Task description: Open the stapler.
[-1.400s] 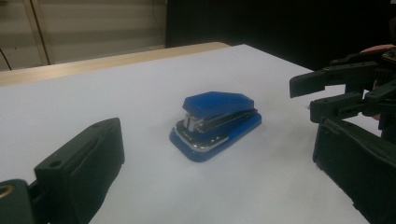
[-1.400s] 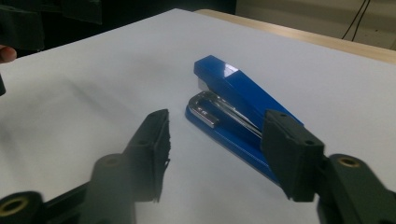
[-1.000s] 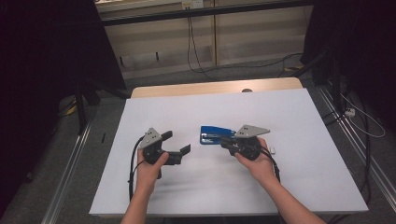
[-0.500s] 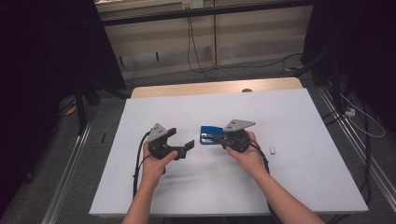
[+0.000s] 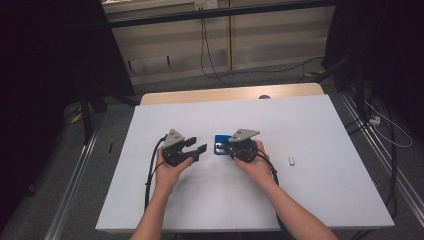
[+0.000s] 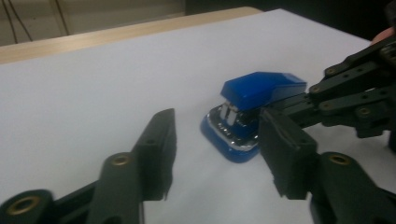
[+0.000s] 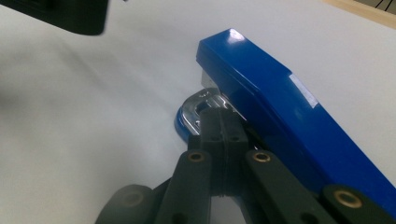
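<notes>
The blue stapler (image 5: 220,144) lay on the white desk (image 5: 310,200) between the two grippers. The right gripper (image 7: 219,123) had its jaws pressed together beside the stapler — perhaps touching its base. The left gripper (image 6: 215,154) had just been closing its jaws — half spread, nothing between them.

We see stapler (image 6: 261,93): glossy blue plastic shell, shiny chromed metal plate at nose. We note left gripper (image 6: 219,154) and right gripper (image 7: 219,135): matt black plastic jaws, brass-coloured rivets. Table (image 5: 320,200): smooth matt white top, pale wood far edge.
</notes>
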Demonstrator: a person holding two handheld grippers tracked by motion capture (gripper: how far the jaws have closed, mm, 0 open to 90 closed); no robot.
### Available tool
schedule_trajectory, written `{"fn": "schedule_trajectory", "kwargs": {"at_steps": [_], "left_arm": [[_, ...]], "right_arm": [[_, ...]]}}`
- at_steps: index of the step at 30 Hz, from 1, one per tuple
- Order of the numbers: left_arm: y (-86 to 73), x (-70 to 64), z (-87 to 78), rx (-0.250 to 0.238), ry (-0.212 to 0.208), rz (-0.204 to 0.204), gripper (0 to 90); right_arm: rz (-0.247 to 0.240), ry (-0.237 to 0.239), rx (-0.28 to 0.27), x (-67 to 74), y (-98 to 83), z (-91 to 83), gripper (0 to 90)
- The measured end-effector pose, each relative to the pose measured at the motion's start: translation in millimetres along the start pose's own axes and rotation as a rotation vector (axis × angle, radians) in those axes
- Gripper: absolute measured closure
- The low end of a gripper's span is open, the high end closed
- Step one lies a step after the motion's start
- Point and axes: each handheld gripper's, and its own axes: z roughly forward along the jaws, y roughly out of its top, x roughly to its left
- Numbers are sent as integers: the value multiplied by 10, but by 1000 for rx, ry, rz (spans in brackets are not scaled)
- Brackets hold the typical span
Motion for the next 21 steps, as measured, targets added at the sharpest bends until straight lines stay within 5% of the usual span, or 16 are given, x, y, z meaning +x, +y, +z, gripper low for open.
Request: {"fn": "schedule_trajectory", "kwargs": {"at_steps": [9, 21], "left_arm": [[17, 13, 160, 65, -4, 18, 865], [74, -27, 436, 125, -24, -4, 900]], "right_arm": [[-24, -24, 4, 22, 14, 23, 900], [-22, -28, -9, 20, -15, 10, 900]]}}
